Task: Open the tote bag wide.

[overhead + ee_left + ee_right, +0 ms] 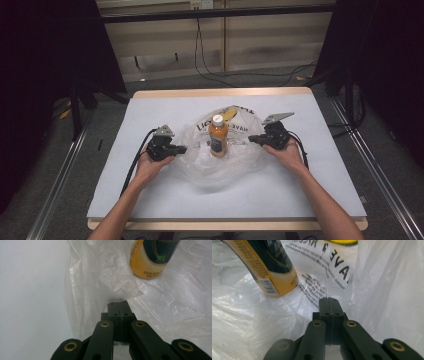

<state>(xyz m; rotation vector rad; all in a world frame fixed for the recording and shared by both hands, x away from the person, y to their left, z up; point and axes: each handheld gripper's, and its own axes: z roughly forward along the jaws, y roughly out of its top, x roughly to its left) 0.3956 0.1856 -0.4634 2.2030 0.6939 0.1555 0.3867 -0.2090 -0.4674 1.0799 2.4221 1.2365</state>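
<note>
You hold 2 tongs over the bench (150, 200), which has a pale grey top and a wood edge. A clear plastic bag (235, 165) lies crumpled at mid-bench, dark print and a yellow patch showing on its far side. An orange bottle (218, 136) with a white cap and a dark label stands upright in the middle of the bag. Your left tongs (181, 148) sit at the bag's left edge, held in your left hand (150, 167); in the left gripper view the jaws are pressed together with a fold of bag film (110, 285) draped over their tips, so they are closed on the bag's edge. Your right tongs (254, 139) sit at the bag's right edge, in your right hand (287, 155); in the right gripper view the jaws also stand pressed together, with bag film (387, 290) all round them, but whether any film is pinched between them you cannot tell. The bottle stands between the 2 tongs, apart from both; its base shows at upper right of the left gripper view (150, 262) and upper left of the right gripper view (272, 272). Cables trail back from both tongs along your forearms.
</note>
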